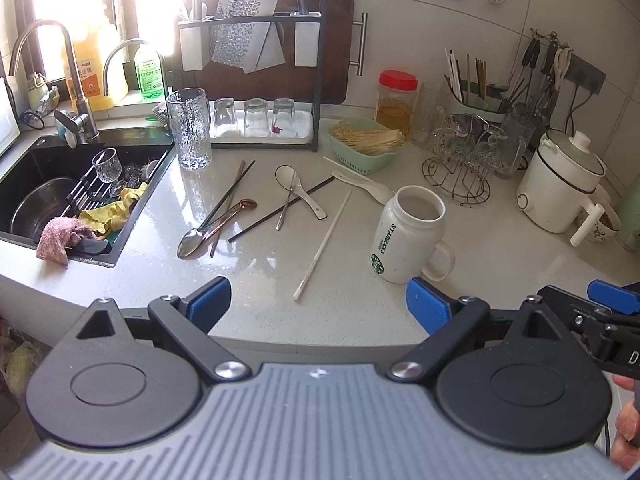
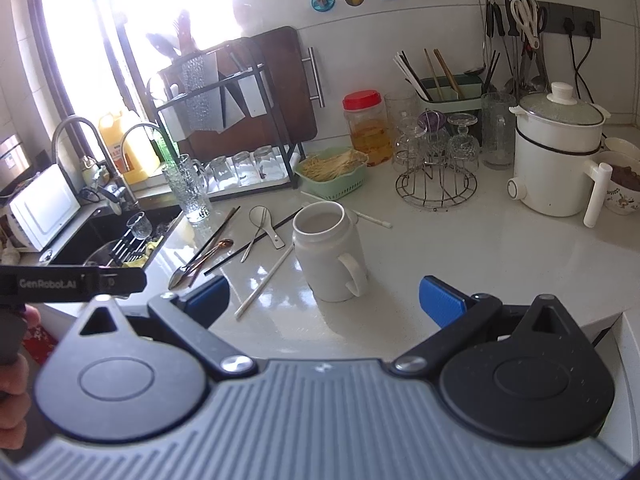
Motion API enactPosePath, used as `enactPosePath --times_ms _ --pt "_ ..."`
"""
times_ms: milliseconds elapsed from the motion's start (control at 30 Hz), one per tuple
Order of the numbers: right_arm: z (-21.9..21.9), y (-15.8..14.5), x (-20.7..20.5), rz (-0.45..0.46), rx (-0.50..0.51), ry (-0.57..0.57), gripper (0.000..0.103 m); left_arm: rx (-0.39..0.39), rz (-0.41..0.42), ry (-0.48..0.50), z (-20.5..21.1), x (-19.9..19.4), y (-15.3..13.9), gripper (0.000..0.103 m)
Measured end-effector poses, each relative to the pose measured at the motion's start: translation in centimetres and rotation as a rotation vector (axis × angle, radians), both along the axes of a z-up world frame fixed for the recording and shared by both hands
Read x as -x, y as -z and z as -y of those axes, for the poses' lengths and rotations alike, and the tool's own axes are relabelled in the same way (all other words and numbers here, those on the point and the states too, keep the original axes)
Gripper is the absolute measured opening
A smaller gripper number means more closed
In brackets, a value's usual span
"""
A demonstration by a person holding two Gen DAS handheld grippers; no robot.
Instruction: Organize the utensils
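Observation:
Loose utensils lie on the white counter: a steel spoon (image 1: pixel 191 239), a copper spoon (image 1: pixel 230 216), a black chopstick (image 1: pixel 280 210), a white ceramic spoon (image 1: pixel 296 188), a small steel spoon (image 1: pixel 285 208) and a white chopstick (image 1: pixel 322 242). A white Starbucks mug (image 1: pixel 408 234) stands upright to their right; it also shows in the right wrist view (image 2: pixel 328 250). My left gripper (image 1: pixel 318 304) is open and empty, near the counter's front edge. My right gripper (image 2: pixel 324 300) is open and empty, just in front of the mug.
A black sink (image 1: pixel 60 196) with cloths and a glass is at left. A tall glass (image 1: pixel 189 128), a rack with glasses (image 1: pixel 256 118), a green basket (image 1: pixel 362 144), a wire glass stand (image 1: pixel 456 168) and a white pot (image 1: pixel 560 184) line the back.

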State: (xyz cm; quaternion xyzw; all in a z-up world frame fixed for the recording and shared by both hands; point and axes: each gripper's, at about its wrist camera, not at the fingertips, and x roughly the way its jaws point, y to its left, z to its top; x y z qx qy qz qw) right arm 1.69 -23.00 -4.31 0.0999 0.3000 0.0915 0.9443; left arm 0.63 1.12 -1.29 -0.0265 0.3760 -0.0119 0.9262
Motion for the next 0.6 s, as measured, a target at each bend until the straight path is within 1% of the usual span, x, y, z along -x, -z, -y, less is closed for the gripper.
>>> enactPosePath --times_ms 400,500,600 --pt "0.0 0.4 -0.4 -0.003 -0.013 -0.010 0.102 0.001 -0.013 0.005 0.0 -0.8 0.3 0.097" --pt "0.0 0.6 -0.4 -0.010 -0.001 -0.020 0.101 0.001 -0.018 0.002 0.0 -1.2 0.5 0.097" --pt "0.3 0.6 -0.4 -0.015 0.006 -0.001 0.101 0.005 -0.032 0.007 0.2 -1.7 0.7 0.097"
